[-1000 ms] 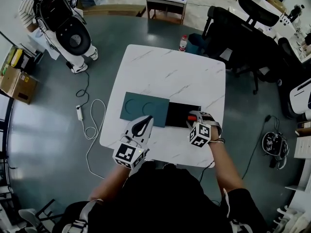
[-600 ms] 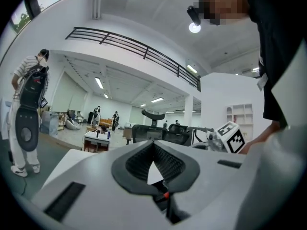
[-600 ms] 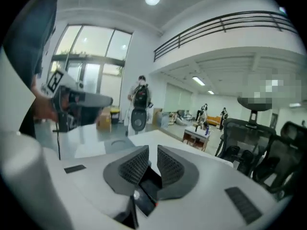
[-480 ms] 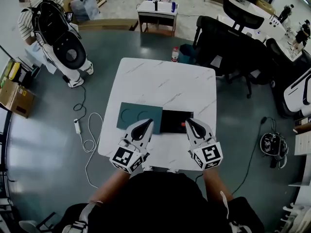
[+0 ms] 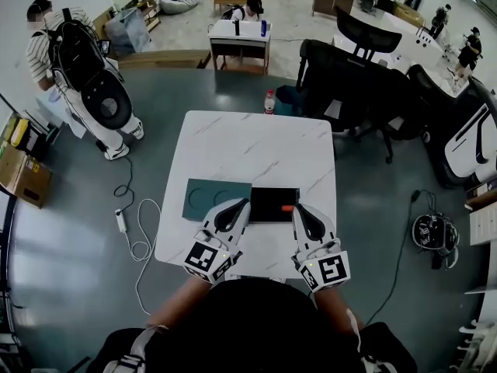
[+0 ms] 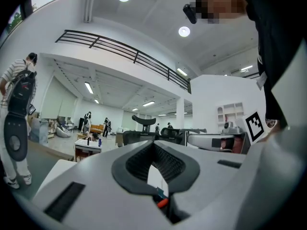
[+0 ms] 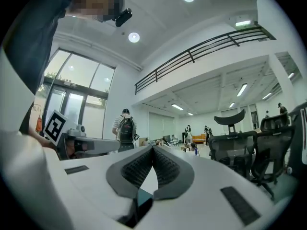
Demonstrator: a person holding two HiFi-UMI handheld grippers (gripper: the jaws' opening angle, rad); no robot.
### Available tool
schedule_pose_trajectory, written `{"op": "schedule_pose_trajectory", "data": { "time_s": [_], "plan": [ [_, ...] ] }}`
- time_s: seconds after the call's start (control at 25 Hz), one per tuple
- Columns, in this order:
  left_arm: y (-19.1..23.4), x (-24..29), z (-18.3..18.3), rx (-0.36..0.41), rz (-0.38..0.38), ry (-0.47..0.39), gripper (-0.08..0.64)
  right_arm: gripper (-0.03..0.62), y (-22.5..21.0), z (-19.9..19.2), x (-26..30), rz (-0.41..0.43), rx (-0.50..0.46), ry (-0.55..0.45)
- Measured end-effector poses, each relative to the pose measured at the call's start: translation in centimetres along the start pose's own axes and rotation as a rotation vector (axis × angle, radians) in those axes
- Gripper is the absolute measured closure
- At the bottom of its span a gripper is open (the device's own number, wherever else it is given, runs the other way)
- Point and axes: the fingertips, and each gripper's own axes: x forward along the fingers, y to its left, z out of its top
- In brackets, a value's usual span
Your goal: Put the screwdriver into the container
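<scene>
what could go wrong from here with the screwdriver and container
The screwdriver lies at the right end of the black container, beside the right gripper, whose jaws have just closed on nothing; a stray move could flick it out. The left gripper hangs over the teal board and might shove it.

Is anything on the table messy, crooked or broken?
Nothing stands out. The black container sits flat on the white table, right beside the teal pad. The screwdriver, only its orange handle showing, seems to lie inside the container at its right end. No spills or damage show.
</scene>
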Motion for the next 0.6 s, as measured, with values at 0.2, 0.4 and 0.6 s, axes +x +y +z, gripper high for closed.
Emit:
{"op": "schedule_pose_trajectory", "data": {
  "time_s": [0.2, 0.4, 0.6],
  "plan": [
    [-0.1, -0.1, -0.1, 0.008, 0.015, 0.001, 0.554, 0.569, -0.8, 0.8, -0.4, -0.025, -0.016, -0.015],
    [-0.4, -0.2, -0.5, -0.003, 0.017, 0.004, 0.555, 0.569, -1.2, 0.8, -0.9, -0.035, -0.021, -0.004],
    [-0.5, -0.4, -0.8, -0.008, 0.022, 0.012, 0.554, 0.571, -0.8, 1.0, -1.1, -0.031, -0.044, -0.001]
  ]
}}
